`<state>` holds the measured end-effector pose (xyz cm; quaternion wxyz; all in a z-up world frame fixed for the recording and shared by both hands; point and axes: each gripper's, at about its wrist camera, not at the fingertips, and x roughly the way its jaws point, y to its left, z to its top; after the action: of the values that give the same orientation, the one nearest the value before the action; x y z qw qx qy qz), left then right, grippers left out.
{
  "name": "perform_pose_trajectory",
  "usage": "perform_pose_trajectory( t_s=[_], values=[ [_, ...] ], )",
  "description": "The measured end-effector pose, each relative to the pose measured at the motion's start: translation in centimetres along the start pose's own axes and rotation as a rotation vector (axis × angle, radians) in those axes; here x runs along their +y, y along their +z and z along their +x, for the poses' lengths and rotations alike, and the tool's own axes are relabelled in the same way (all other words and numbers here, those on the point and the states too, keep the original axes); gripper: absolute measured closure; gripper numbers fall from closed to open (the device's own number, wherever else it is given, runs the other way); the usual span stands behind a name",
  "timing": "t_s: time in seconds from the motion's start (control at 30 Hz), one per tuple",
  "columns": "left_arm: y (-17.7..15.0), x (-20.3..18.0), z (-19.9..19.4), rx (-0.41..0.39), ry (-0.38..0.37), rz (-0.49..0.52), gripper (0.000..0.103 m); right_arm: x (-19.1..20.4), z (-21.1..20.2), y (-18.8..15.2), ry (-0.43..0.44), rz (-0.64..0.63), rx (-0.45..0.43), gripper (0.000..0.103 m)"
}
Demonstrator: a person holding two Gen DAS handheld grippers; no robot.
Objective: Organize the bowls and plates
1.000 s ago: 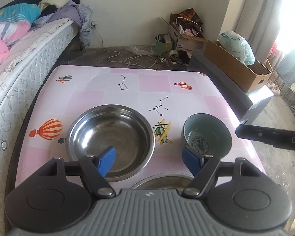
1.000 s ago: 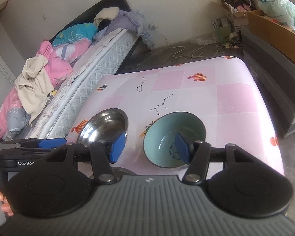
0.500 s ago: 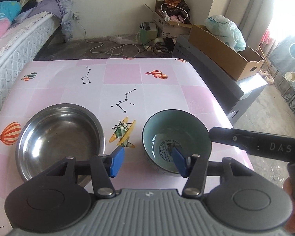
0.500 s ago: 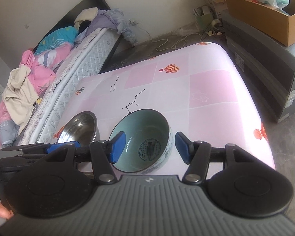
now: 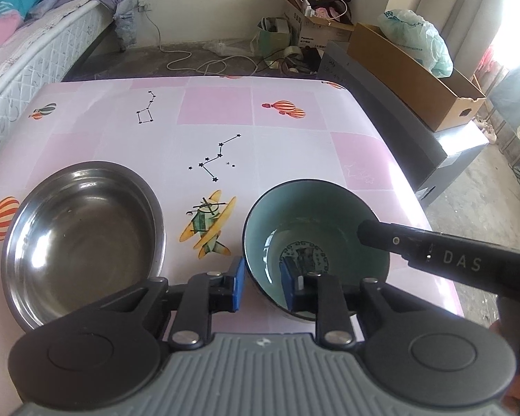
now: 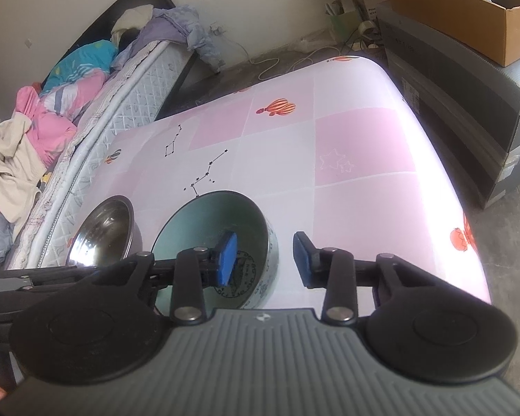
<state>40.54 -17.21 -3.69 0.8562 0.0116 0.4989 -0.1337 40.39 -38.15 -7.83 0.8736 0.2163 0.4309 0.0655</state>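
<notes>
A teal ceramic bowl stands upright on the pink patterned table, with a larger steel bowl to its left. My left gripper straddles the teal bowl's near-left rim, one pad outside and one inside. Its jaws are closing, and a sliver of gap still shows. My right gripper straddles the bowl's right wall, also closing, with neither pad touching. In the left wrist view the right gripper's black finger reaches over the bowl's right rim.
A bed piled with clothes runs along the table's left side. On the right, a grey case carries a cardboard box. Cables and boxes lie on the floor beyond the far edge.
Both grippers have come down onto the teal bowl, and their jaws have narrowed. The left gripper has shifted right, from the steel bowl to the teal bowl's rim.
</notes>
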Motion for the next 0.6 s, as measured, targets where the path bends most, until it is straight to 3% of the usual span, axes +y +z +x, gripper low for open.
perform_pose_trajectory(
  t_s=[0.27,0.6],
  values=[
    [0.3,0.8,1.2,0.023,0.003,-0.043,0.092,-0.1,1.8,-0.1,-0.006,-0.004,0.021,0.092],
    [-0.1,1.1,0.7,0.035,-0.033,-0.064,0.092,-0.2,1.7,-0.3,-0.010,-0.013,0.031,0.092]
  ],
)
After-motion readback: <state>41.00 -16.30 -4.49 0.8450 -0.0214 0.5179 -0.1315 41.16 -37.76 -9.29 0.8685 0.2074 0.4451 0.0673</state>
